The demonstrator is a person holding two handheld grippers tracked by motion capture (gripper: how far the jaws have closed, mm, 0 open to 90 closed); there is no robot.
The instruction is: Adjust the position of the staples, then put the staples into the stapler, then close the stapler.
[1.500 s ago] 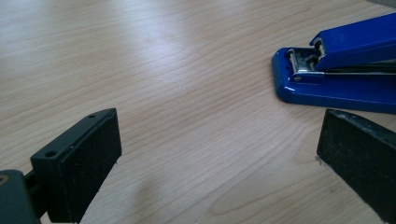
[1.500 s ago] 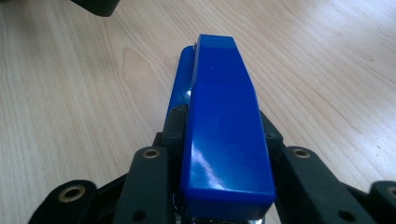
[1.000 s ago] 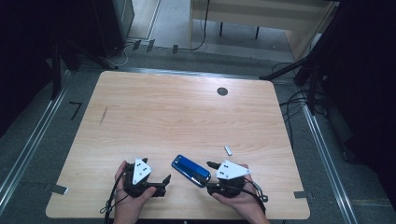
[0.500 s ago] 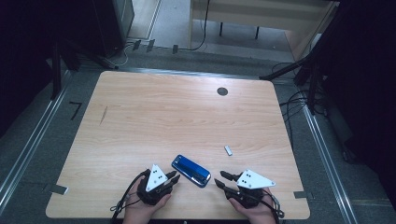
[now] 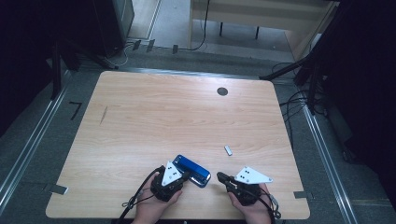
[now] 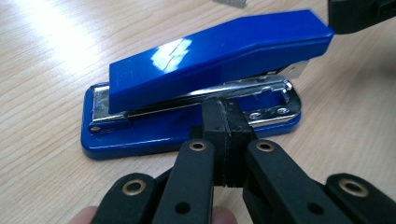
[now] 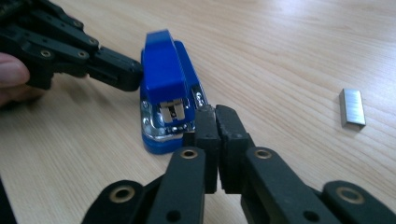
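A blue stapler (image 5: 191, 170) lies near the table's front edge, its top arm slightly raised over the metal channel (image 6: 243, 88). My left gripper (image 5: 185, 176) is shut, its tips touching the stapler's long side (image 6: 187, 126). My right gripper (image 5: 219, 177) is shut too, empty, just off the stapler's front end (image 7: 168, 116). The left gripper (image 7: 128, 74) appears in the right gripper view against the stapler's side. A small strip of staples (image 5: 228, 150) lies on the wood to the right (image 7: 352, 107).
The wooden table (image 5: 163, 121) has a dark round grommet (image 5: 222, 91) at its back right and a small dark scratch (image 5: 103, 115) at the left. Cables and metal rails run along the floor on both sides.
Both hands moved right. My left gripper slid up to the stapler's side, and my right gripper drew back to the right of the stapler's end.
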